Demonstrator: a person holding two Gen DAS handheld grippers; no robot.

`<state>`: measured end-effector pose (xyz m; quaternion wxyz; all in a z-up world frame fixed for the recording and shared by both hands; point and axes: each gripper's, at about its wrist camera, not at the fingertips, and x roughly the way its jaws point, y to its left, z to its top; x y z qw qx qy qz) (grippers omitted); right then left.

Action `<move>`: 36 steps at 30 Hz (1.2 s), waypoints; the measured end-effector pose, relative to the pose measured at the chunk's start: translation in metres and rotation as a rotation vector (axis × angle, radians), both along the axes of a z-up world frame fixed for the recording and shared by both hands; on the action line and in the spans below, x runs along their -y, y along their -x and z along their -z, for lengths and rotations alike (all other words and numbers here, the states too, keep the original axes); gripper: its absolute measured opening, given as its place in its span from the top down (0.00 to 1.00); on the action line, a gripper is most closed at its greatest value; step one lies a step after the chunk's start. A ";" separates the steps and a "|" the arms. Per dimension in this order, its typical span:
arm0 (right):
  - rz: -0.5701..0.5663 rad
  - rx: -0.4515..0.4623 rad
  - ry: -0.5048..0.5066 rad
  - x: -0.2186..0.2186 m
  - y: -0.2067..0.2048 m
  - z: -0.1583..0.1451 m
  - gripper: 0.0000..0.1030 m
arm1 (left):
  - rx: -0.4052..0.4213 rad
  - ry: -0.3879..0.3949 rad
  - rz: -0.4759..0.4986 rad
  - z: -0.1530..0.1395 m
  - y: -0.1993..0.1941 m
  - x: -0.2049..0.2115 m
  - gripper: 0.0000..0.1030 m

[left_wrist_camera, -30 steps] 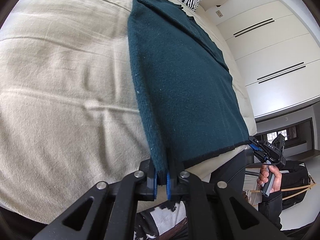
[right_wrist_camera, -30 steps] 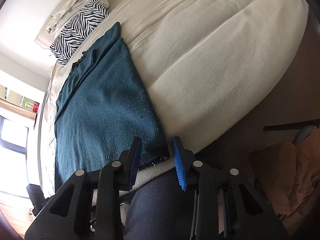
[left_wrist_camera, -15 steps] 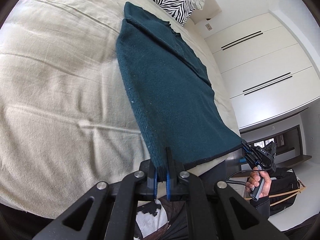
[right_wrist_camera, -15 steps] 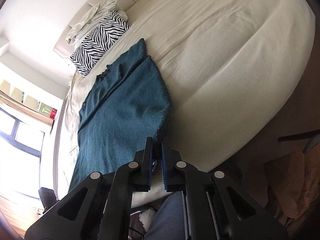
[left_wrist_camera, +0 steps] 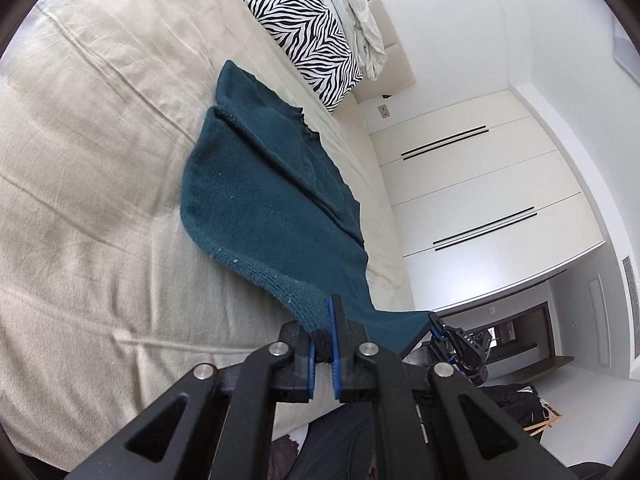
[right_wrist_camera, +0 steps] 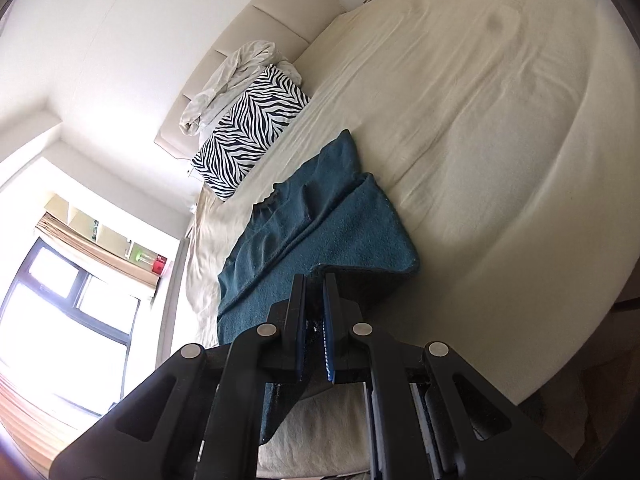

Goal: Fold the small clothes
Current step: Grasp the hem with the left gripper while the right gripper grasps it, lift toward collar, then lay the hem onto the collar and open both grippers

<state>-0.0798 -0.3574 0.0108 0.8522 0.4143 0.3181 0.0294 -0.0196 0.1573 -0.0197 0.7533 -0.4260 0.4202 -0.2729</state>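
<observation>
A dark teal knit sweater [left_wrist_camera: 260, 204] lies lengthwise on the cream bed, its collar toward the zebra pillow. It also shows in the right wrist view [right_wrist_camera: 320, 232]. My left gripper [left_wrist_camera: 322, 340] is shut on one corner of the sweater's bottom hem. My right gripper [right_wrist_camera: 314, 320] is shut on the other hem corner; it appears in the left wrist view [left_wrist_camera: 460, 344] at the hem's far end. Both hold the hem lifted off the bed, so the lower part sags and bulges between them.
A zebra-striped pillow [left_wrist_camera: 312, 36] and a crumpled white cloth [left_wrist_camera: 360, 20] lie at the head of the bed [left_wrist_camera: 80, 200]. White wardrobe doors [left_wrist_camera: 480, 184] stand on one side, a bright window [right_wrist_camera: 60, 300] on the other. The bed's foot edge lies just below the grippers.
My right gripper went from open to shut on the hem corner. Both grippers have lifted the hem and carried it up toward the collar; the sweater now bunches.
</observation>
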 end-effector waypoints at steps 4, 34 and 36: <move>0.004 0.026 0.006 0.002 -0.025 -0.008 0.94 | 0.014 0.045 -0.034 -0.011 -0.025 -0.003 0.94; 0.070 -0.108 0.192 0.022 -0.384 0.046 0.93 | -0.019 -0.114 -0.155 0.028 -0.313 0.006 0.94; 0.073 -0.141 0.214 0.022 -0.407 0.058 0.92 | -0.035 -0.142 -0.160 0.040 -0.325 0.011 0.93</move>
